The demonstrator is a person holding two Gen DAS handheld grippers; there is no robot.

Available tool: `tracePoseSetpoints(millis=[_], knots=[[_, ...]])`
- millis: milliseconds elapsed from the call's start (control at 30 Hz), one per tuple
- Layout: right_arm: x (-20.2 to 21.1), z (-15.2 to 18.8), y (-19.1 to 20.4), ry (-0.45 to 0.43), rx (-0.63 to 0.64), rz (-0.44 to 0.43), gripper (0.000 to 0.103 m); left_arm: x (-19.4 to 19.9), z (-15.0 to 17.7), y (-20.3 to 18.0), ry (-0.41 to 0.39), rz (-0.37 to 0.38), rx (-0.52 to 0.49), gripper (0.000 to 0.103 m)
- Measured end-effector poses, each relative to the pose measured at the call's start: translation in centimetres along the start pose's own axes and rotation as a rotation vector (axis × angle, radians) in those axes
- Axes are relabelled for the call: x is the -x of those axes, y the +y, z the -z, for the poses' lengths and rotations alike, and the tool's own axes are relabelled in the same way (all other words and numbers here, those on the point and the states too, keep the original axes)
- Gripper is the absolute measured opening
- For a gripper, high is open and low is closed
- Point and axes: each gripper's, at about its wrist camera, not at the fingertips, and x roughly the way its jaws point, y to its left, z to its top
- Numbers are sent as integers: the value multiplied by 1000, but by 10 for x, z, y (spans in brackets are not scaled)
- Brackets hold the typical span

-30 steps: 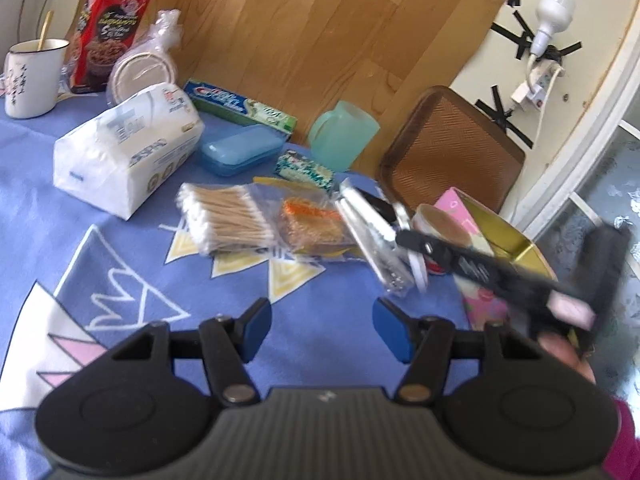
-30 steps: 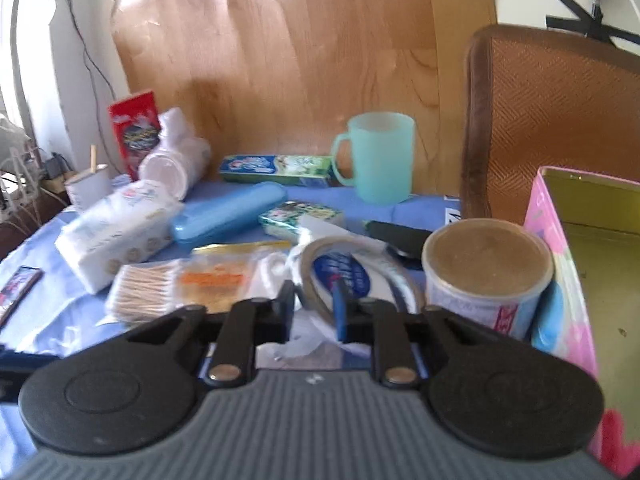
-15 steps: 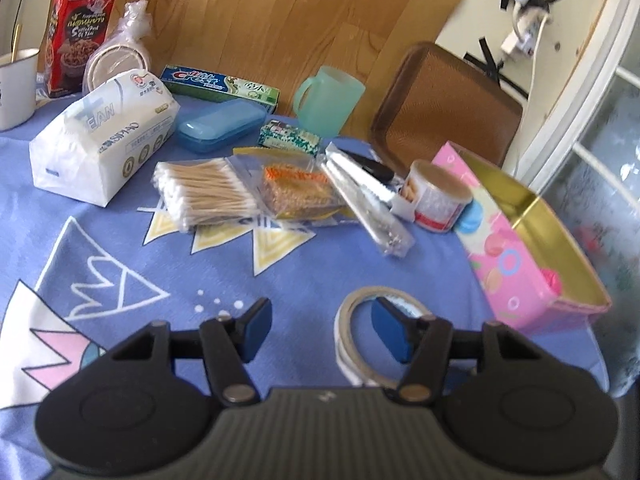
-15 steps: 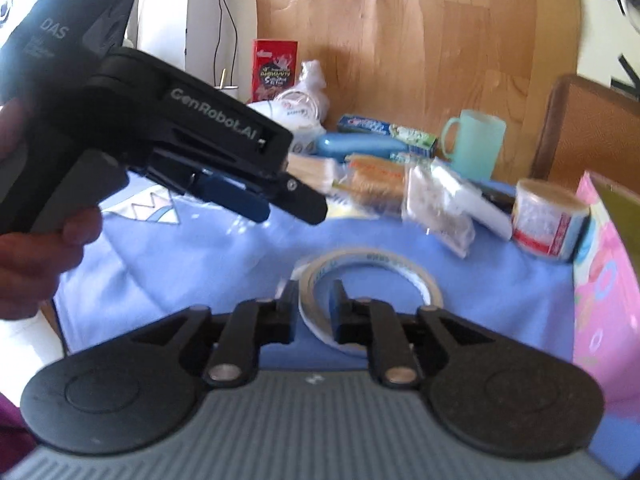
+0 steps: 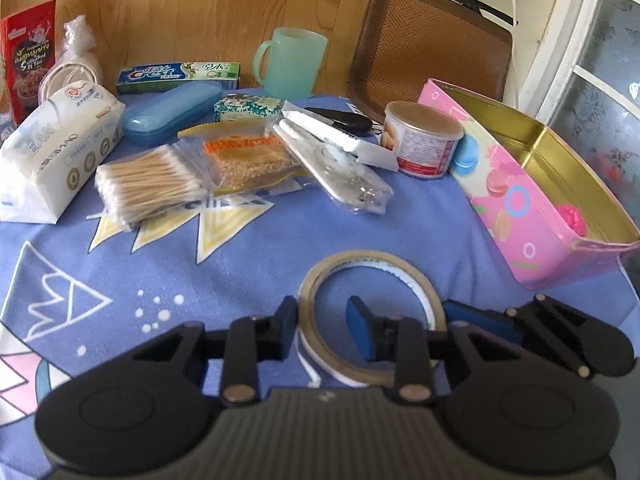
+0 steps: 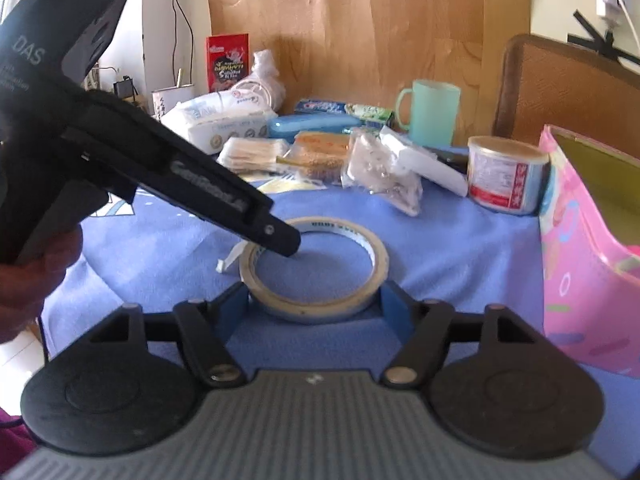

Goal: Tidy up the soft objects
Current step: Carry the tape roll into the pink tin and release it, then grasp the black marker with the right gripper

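Observation:
A roll of clear tape [image 5: 372,300] lies flat on the blue cloth; it also shows in the right wrist view [image 6: 316,264]. My left gripper [image 5: 324,326] is open, its jaws straddling the roll's left rim, one finger outside and one inside the ring. My right gripper [image 6: 316,310] is open, its jaws wide on either side of the roll's near edge, not pressing it. The left gripper's body [image 6: 160,168] reaches in from the left in the right wrist view. A tissue pack [image 5: 56,140] lies at far left.
A pink tin box [image 5: 540,184] stands open at right, a pink ball inside. Behind the tape lie cotton swabs [image 5: 148,184], a snack bag [image 5: 248,156], a clear bag [image 5: 344,176], a can [image 5: 424,140], a blue case [image 5: 172,116], toothpaste [image 5: 180,74], a green mug [image 5: 292,62].
My right gripper has opened and let go of the tape roll, which now lies on the cloth. My left gripper has moved in over the roll's rim.

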Motion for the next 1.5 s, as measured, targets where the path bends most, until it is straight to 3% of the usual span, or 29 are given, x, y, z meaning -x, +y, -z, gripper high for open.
tracePoseSetpoints(millis=[133,233,367,567,700,833,933,967,1033,1100,1167,1267,1400,1433,1500], knots=[[22,-3,-1,-102,10,29,73,19,-24,-16,-53,74,-12,28],[49,-16,-10,-223,30,118,73,26,-50,-53,-119,123,-98,28],[73,-20,-41,-297,0,271,73,13,-78,-111,-162,208,-206,28],[84,-7,-110,-258,-140,427,73,-27,-92,-186,-142,287,-300,28],[79,0,-144,-202,-235,482,72,-50,-91,-215,-123,281,-316,28],[74,-1,-164,-194,-300,559,73,-56,-90,-223,-167,233,-314,33],[74,4,-170,-193,-345,599,75,-39,-88,-204,-193,260,-267,34],[77,5,-171,-206,-366,595,74,-30,-86,-193,-205,274,-247,34],[84,7,-169,-251,-391,589,59,-11,-78,-165,-232,287,-214,34],[89,6,-166,-281,-406,572,28,5,-67,-133,-261,260,-190,35],[89,0,-161,-299,-406,522,18,16,-55,-97,-282,202,-169,35],[79,-23,-145,-277,-362,405,17,23,-38,-43,-297,66,-132,35],[58,-86,-143,-227,-384,137,22,16,-30,22,-275,-55,-52,35],[45,-108,-145,-194,-379,87,25,12,-28,37,-272,-65,-30,35],[6,-148,-146,-106,-356,32,45,4,-26,55,-262,-75,7,35]])
